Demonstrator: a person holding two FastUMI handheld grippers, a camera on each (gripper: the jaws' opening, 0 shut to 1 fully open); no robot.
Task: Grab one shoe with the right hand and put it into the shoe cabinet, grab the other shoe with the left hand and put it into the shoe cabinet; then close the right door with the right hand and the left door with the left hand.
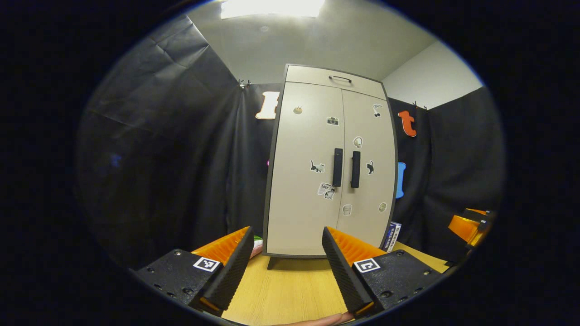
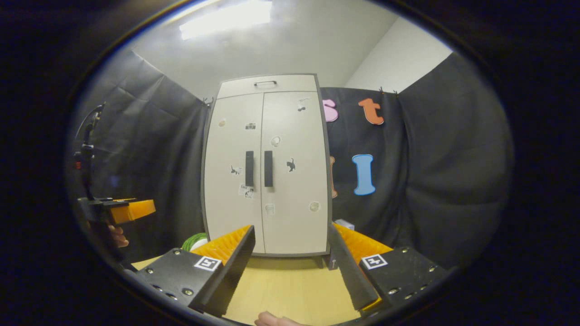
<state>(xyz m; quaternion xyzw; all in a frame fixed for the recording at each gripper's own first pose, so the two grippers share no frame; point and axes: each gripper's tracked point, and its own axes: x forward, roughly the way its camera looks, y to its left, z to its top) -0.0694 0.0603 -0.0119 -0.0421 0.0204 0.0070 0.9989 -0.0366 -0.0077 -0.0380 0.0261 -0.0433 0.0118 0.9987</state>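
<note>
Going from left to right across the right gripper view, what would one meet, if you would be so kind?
Left claw → left door handle → right door handle → small box beside the cabinet.

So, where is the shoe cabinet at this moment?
The shoe cabinet stands upright at the far edge of the wooden table, against the black cloth wall, straight ahead of both grippers in both views; both doors are closed.

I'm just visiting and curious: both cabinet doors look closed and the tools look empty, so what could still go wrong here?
Little, I think. The left tool and right tool both stand open close to the shoe cabinet, so a stray forward move might bump its doors. Whether both doors are fully latched cannot be told.
</note>
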